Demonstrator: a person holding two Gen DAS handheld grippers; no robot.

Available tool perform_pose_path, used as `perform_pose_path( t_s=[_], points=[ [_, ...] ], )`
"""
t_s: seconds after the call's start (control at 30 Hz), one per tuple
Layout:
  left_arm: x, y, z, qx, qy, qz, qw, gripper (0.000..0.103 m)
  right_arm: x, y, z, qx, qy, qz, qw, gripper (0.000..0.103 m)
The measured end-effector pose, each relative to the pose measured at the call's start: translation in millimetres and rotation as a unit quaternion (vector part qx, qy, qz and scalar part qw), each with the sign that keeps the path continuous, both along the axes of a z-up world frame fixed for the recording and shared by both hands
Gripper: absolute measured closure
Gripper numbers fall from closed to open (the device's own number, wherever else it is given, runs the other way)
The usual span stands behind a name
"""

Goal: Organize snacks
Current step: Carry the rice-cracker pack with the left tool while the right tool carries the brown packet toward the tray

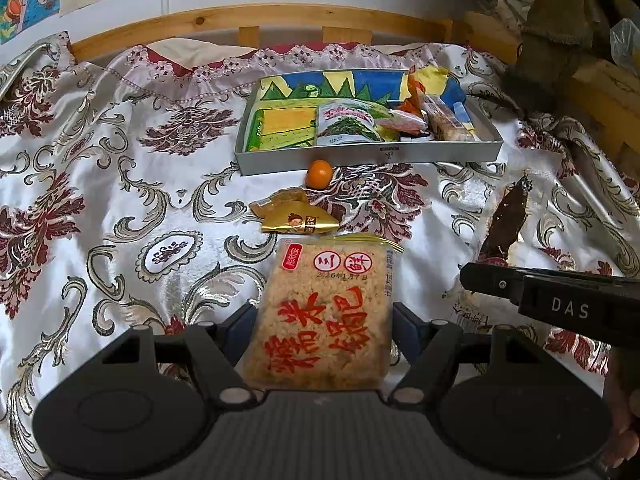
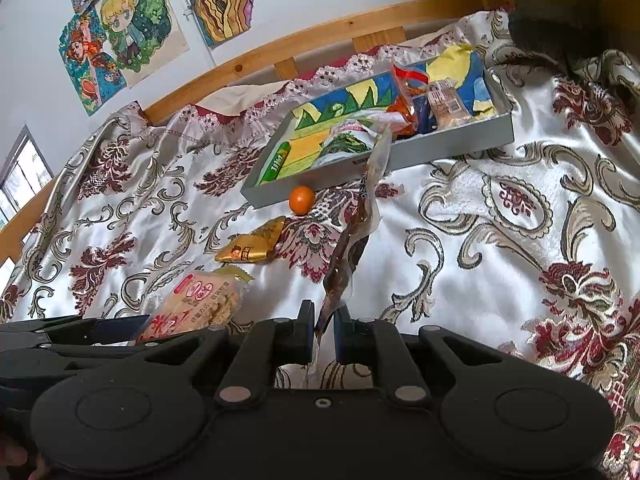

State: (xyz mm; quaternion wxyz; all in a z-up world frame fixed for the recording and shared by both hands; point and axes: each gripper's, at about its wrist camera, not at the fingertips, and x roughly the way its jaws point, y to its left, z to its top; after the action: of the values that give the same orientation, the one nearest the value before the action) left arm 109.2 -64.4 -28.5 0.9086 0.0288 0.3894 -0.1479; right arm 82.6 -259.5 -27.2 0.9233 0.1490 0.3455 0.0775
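Observation:
My left gripper (image 1: 324, 316) is shut on a tan rice-cracker packet (image 1: 326, 312) with red characters, its pads pressing both sides. The same packet (image 2: 200, 300) shows at the left of the right wrist view. My right gripper (image 2: 324, 332) is shut on the end of a thin clear packet of dark brown snack (image 2: 352, 248), which stands up edge-on. That packet (image 1: 504, 224) also shows at the right of the left wrist view. A grey tray (image 1: 360, 156) (image 2: 440, 140) with a colourful lining holds several snacks. An orange fruit (image 1: 319, 174) (image 2: 301, 200) and a gold packet (image 1: 296, 218) (image 2: 252, 246) lie in front of the tray.
Everything rests on a white satin cloth (image 1: 120, 200) with red and grey flourishes. A wooden rail (image 1: 280, 16) and a wall with drawings (image 2: 120, 28) stand behind. Dark fabric (image 1: 552, 40) hangs at the far right. A hand (image 1: 624, 440) shows at the lower right.

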Motion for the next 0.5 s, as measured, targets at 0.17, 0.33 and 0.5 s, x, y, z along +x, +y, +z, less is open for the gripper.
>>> perform_pose_path(
  t_s=[0.17, 0.33, 0.5],
  points=[
    [2.4, 4.5, -1.1, -0.014, -0.001, 0.009, 0.9999, 0.028, -0.2, 2.2, 2.3, -0.008, -0.016, 0.005, 1.000, 0.093],
    [6.8, 11.1, -1.6, -0.033, -0.003, 0.020, 0.9993, 0.028, 1.0, 5.5, 3.6, -0.016, -0.031, 0.011, 0.999, 0.093],
    [11.4, 13.9, 0.8, -0.037, -0.009, 0.034, 0.9987, 0.028, 4.2, 7.4, 5.1, -0.018, -0.041, 0.016, 0.999, 0.093]
  ],
)
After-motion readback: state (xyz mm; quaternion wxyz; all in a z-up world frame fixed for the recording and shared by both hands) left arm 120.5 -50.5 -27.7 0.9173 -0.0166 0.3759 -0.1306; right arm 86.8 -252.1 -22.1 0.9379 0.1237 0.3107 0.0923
